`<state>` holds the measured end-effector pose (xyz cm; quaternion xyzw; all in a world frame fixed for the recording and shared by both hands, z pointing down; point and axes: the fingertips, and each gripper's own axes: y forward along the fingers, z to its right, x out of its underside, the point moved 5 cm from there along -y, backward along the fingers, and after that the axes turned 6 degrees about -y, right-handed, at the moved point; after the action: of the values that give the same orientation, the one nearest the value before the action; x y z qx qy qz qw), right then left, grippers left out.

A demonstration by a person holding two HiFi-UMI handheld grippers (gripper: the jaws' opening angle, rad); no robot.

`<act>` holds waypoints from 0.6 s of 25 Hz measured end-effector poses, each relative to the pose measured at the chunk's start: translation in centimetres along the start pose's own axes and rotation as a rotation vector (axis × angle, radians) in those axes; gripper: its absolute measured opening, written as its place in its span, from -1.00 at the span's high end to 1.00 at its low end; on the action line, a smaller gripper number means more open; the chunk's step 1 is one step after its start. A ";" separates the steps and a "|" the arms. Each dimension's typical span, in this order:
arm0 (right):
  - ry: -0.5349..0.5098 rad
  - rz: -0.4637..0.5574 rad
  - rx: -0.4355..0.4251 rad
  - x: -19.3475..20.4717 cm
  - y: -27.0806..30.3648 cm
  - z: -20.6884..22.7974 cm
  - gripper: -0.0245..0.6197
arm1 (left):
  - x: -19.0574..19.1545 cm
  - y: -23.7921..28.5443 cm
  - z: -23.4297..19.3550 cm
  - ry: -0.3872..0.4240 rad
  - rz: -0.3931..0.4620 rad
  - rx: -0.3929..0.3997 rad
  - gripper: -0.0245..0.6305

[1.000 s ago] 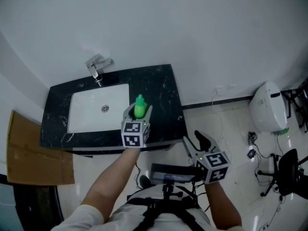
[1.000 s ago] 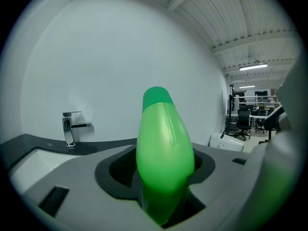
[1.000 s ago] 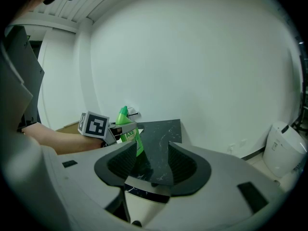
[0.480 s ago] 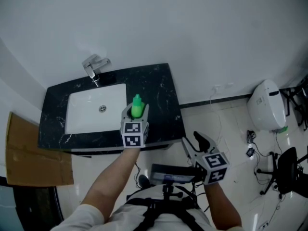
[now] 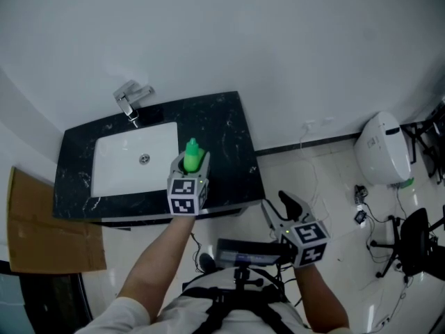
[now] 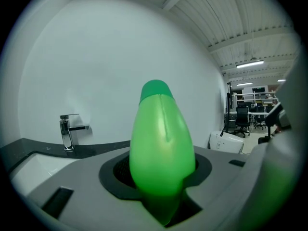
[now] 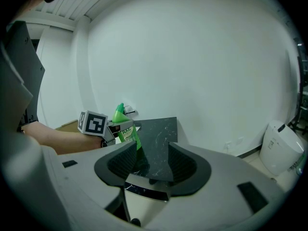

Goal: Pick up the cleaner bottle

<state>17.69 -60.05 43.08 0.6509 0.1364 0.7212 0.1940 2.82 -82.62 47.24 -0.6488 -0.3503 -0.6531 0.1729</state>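
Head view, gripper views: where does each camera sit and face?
Head view: on the head, steeply down onto the black marble counter; forearms, left gripper, right gripper show.
Left gripper view: on that gripper, facing the wall; its jaws have just closed onto the green plastic cleaner bottle.
Right gripper view: on that gripper, facing the counter; jaws open, empty.
Shared: all three show the bottle.

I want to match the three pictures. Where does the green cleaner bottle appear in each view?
Head view: cleaner bottle left of centre, over the black counter, right of the white basin.
Left gripper view: bottle in the centre, large, filling the foreground.
Right gripper view: bottle small, left of centre.
Shared landmark: the chrome faucet, behind the bottle in every view.
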 end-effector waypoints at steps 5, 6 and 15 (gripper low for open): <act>-0.002 -0.002 -0.003 0.1 0.0 -0.2 0.31 | -0.5 -0.9 0.0 -0.004 0.011 0.024 0.40; -0.003 -0.002 -0.005 0.1 0.0 -0.3 0.31 | -0.6 -1.1 0.0 -0.001 0.014 0.029 0.40; -0.013 0.005 -0.028 -0.2 0.2 -1.3 0.31 | -2.6 -2.9 0.2 -0.008 0.063 0.053 0.40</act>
<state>16.43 -60.26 42.90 0.6532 0.1233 0.7191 0.2025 1.23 -81.07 44.00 -0.6572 -0.3477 -0.6352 0.2093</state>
